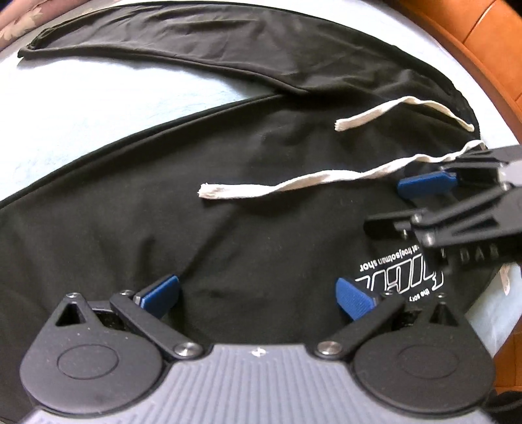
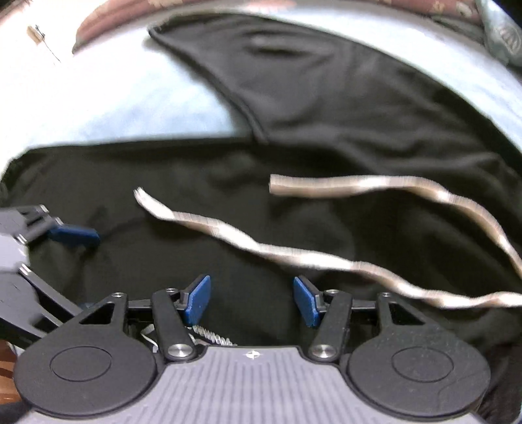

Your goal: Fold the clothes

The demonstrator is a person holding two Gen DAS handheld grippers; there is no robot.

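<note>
A black garment [image 1: 228,228] lies spread on a pale blue sheet [image 1: 98,114], one long limb [image 1: 163,52] stretched to the far left. Two white drawstrings [image 1: 293,184] [image 1: 404,107] lie across it, and white printed lettering [image 1: 401,280] shows near its right edge. My left gripper [image 1: 257,296] hovers open just over the black cloth, with nothing between its blue pads. The right gripper's blue pad [image 1: 424,184] lies by the longer drawstring. In the right wrist view, which is blurred, my right gripper [image 2: 252,300] is open over the garment [image 2: 326,114], near the drawstrings [image 2: 293,254]. The left gripper's blue pad [image 2: 76,236] shows at the left.
An orange-brown padded surface [image 1: 473,42] borders the bed at the right. Patterned bedding [image 1: 19,19] [image 2: 424,9] lies along the far edge. Bare sheet [image 2: 114,98] shows between the garment's limb and its body.
</note>
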